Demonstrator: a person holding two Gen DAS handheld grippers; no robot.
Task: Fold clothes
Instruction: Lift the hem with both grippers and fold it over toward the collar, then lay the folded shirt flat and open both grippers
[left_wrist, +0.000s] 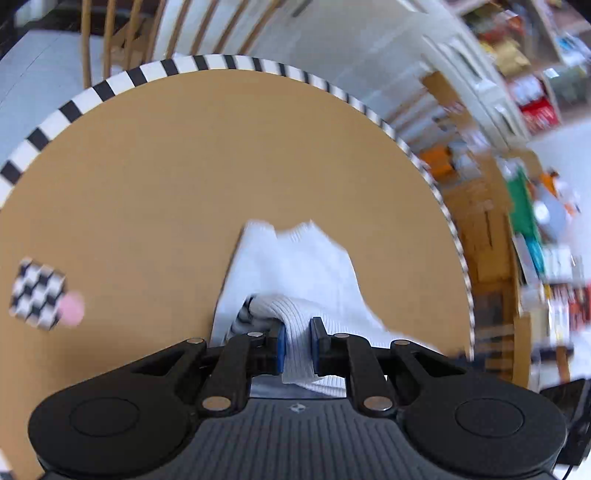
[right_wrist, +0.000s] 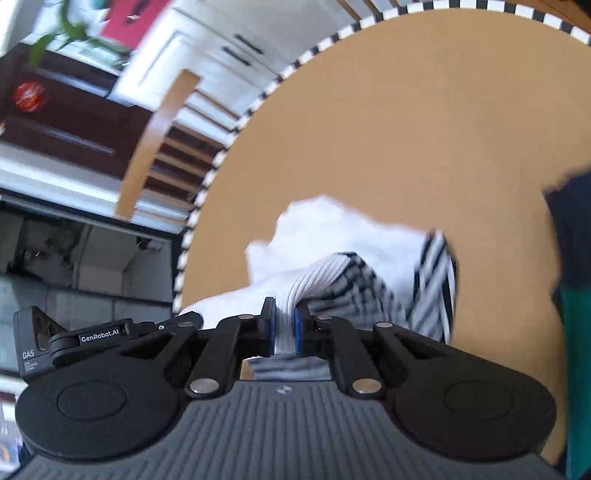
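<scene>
A white ribbed garment with black-and-white striped parts (left_wrist: 295, 266) hangs over the round tan table (left_wrist: 166, 166). My left gripper (left_wrist: 297, 332) is shut on a white ribbed edge of it, cloth bunched between the blue pads. In the right wrist view the same garment (right_wrist: 332, 236) shows white cloth and a striped section to the right. My right gripper (right_wrist: 285, 325) is shut on another white ribbed edge. Both views are blurred, and the garment's lower part is hidden behind the grippers.
The table (right_wrist: 406, 129) has a black-and-white checked rim (left_wrist: 110, 86). A checkered marker with a pink dot (left_wrist: 40, 293) lies at its left. Dark blue and green cloth (right_wrist: 572, 258) lies at the right. Wooden chairs (right_wrist: 162, 122) stand beyond the rim.
</scene>
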